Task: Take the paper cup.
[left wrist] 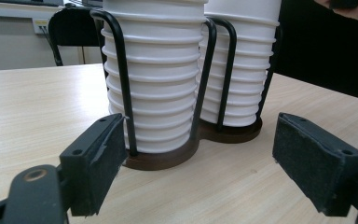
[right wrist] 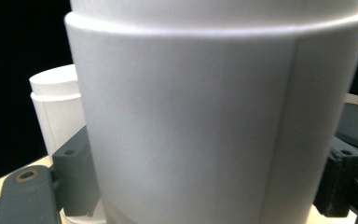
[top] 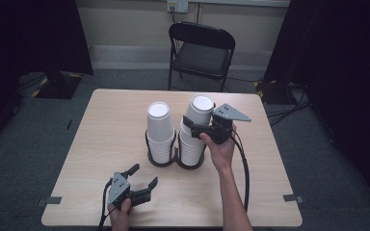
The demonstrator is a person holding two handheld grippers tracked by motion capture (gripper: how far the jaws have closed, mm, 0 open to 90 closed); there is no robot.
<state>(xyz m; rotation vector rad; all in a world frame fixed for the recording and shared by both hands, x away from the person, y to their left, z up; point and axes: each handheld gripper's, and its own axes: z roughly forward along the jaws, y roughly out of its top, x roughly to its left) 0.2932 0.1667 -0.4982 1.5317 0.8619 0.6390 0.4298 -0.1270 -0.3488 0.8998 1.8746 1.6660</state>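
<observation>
Two stacks of white paper cups stand side by side in a black wire holder (top: 163, 161) with a brown base, mid-table. My right gripper (top: 195, 124) is shut on the top cup (top: 200, 109) of the right stack (top: 191, 147); that cup leans slightly left. In the right gripper view the cup (right wrist: 214, 116) sits between both pads, and the left stack (right wrist: 58, 107) is behind it. My left gripper (top: 144, 174) is open and empty near the front edge, low over the table. It points at the holder (left wrist: 168, 158) and the left stack (left wrist: 156, 70).
The light wooden table (top: 106, 125) has bare room to the left, right and front of the holder. A black folding chair (top: 202, 50) stands behind the far edge. Dark curtains hang on both sides. A cable trails from each gripper.
</observation>
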